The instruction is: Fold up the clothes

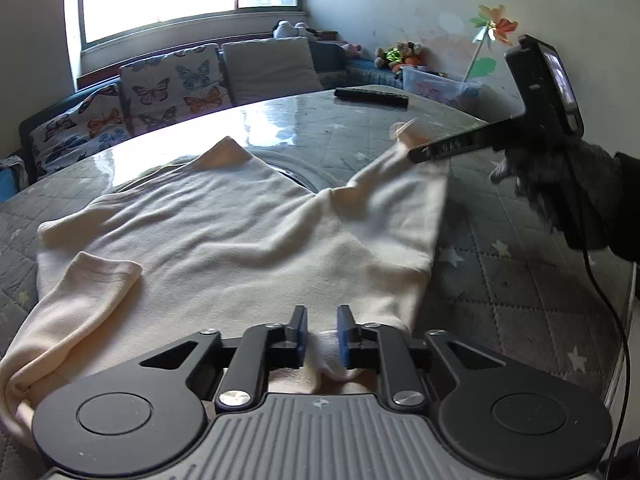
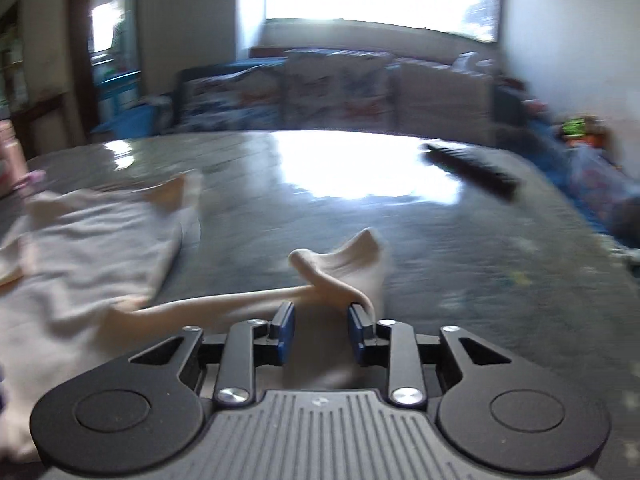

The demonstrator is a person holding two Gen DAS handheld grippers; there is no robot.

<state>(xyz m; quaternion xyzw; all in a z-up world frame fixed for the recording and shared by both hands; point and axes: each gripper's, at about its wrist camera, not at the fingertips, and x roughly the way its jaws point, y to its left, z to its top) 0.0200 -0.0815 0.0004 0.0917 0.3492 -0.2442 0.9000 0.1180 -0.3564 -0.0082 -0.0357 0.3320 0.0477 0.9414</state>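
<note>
A cream long-sleeved top (image 1: 224, 240) lies spread on the grey quilted table cover (image 1: 520, 292). My left gripper (image 1: 322, 330) is shut on a bunched bit of the top's near edge. One sleeve (image 1: 80, 292) is folded across the left side. My right gripper (image 1: 416, 156) shows at the right of the left wrist view, holding the other sleeve (image 1: 404, 172) lifted above the table. In the blurred right wrist view the right gripper (image 2: 321, 330) has the sleeve end (image 2: 344, 268) between its blue pads (image 2: 286, 330), and the top's body (image 2: 92, 248) lies to the left.
A black remote control (image 1: 372, 97) (image 2: 472, 170) lies at the table's far side. A sofa with butterfly cushions (image 1: 172, 88) stands behind under a bright window. A plastic tub (image 1: 436, 84), soft toys and a pinwheel (image 1: 494, 28) are at the far right by the wall.
</note>
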